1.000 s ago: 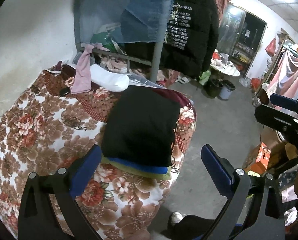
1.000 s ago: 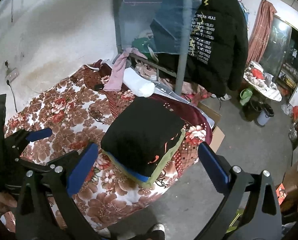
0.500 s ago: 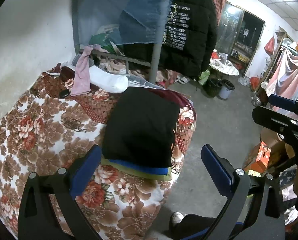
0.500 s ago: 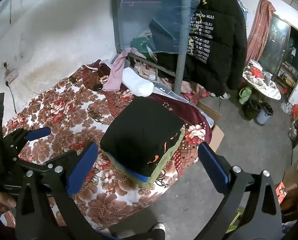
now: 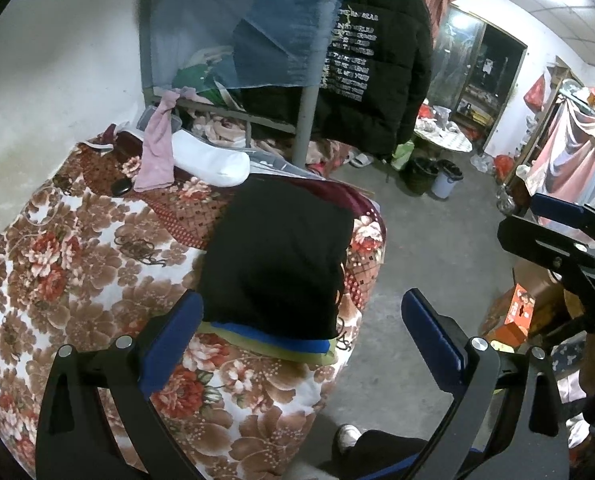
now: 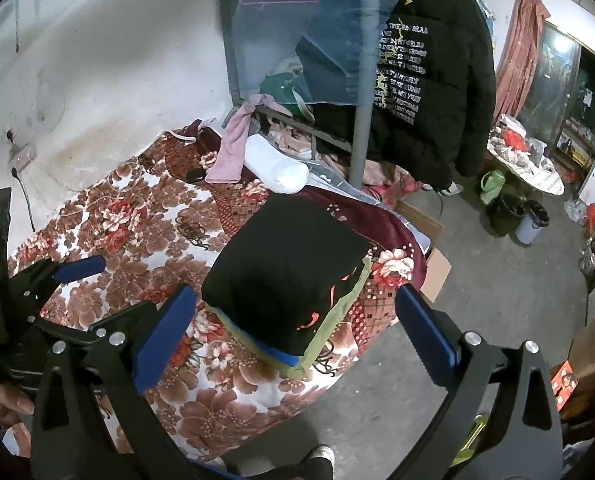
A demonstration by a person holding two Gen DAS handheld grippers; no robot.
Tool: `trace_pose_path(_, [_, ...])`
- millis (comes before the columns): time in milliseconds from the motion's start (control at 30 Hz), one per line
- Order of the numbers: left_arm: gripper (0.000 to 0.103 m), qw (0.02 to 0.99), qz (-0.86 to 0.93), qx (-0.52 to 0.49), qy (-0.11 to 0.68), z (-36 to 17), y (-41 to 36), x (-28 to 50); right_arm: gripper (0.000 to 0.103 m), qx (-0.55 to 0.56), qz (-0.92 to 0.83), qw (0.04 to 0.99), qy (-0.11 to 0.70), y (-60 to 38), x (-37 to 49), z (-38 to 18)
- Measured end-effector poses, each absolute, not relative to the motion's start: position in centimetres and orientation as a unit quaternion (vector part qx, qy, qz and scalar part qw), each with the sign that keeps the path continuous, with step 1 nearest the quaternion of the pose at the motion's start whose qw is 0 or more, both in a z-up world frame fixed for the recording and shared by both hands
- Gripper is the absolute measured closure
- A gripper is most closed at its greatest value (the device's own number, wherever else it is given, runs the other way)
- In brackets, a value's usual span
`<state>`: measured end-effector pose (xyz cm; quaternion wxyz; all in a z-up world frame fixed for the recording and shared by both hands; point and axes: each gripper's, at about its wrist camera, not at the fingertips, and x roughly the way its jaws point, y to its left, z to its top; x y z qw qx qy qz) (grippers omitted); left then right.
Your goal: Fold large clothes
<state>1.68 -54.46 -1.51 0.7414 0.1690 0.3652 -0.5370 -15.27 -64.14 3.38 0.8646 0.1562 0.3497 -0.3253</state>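
A folded black garment tops a stack of 3 folded clothes at the near right corner of the bed, above a blue piece and an olive-green one. The left gripper hangs above the bed's near edge, its 2 blue-padded jaws spread wide and holding nothing. The right gripper is likewise wide open and empty above the same corner. A white pillow and a pink cloth lie at the bed's far edge.
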Motion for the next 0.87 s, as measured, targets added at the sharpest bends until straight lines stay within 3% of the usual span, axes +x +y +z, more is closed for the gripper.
trace_pose_path(867, [0.006, 0.728, -0.544, 0.173, 0.379, -1.6, -56.4, 2.8, 0.005, 0.155, -0.326, 0.862, 0.356, -66.0, -14.5, 3.1])
